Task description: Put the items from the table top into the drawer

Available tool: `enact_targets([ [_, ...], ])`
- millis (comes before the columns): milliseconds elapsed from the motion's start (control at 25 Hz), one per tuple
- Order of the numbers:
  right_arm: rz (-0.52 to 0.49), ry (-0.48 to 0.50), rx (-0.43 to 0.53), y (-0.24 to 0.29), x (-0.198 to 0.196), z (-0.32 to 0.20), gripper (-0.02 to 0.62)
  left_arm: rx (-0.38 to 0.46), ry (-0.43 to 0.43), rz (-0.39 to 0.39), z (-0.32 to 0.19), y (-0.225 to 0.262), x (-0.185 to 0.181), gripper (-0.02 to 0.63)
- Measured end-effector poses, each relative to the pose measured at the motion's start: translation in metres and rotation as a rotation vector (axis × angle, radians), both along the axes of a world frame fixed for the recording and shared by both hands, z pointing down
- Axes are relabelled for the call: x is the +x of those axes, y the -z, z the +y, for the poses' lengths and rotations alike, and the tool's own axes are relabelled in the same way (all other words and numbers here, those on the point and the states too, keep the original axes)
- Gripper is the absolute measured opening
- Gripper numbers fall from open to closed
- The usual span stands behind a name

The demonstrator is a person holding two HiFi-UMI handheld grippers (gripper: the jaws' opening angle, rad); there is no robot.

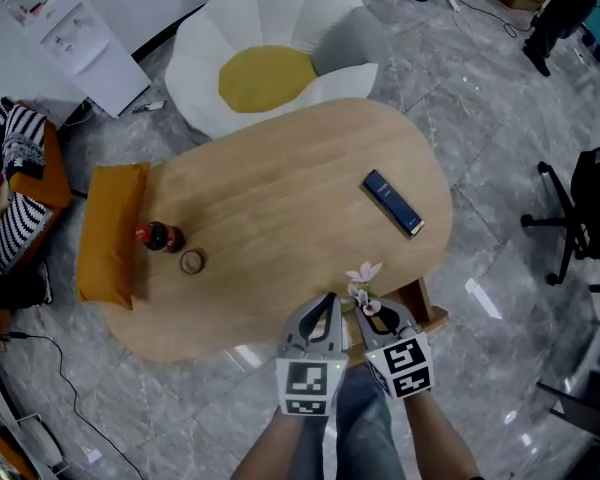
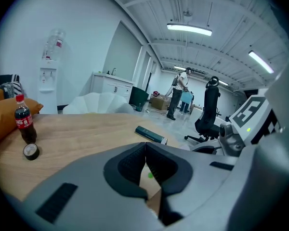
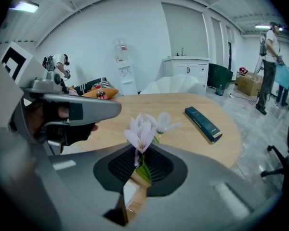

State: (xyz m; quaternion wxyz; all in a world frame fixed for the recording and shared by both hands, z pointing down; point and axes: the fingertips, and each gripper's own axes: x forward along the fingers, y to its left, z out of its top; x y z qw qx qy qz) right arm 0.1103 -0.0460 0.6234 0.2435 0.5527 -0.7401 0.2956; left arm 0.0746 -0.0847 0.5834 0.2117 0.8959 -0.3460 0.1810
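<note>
My right gripper (image 1: 376, 316) pinches the flower (image 1: 364, 280) at the near edge of the table (image 1: 280, 188), my left gripper (image 1: 325, 306) is closed and empty, and the bottle (image 1: 158, 236), tape (image 1: 192, 261) and box (image 1: 392, 203) lie on the table, not yet stowed.

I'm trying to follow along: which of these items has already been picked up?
The pink flower, held by its stem in the right gripper. The cola bottle, tape roll and dark box sit on the table.

On the table (image 1: 280, 208), the bottle (image 1: 159, 237) stands at my left, the tape (image 1: 192, 261) just beside it, nearer me. The box (image 1: 392, 203) lies far right. The flower (image 1: 364, 274) sits in my right gripper (image 1: 370, 316) at the near edge.
</note>
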Motion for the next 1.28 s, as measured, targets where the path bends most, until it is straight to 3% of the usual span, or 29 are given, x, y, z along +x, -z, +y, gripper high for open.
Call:
enact_targets([
  [920,-0.016,-0.265,-0.027,-0.025,0.063,0.057,0.04,-0.031,-0.171,0.014,0.037,-0.019,0.071,0.011],
  [1280,-0.019,-0.307,-0.061,-0.045,0.078,0.074,0.04,-0.055,-0.212,-0.004,0.051,-0.038,0.084,0.011],
])
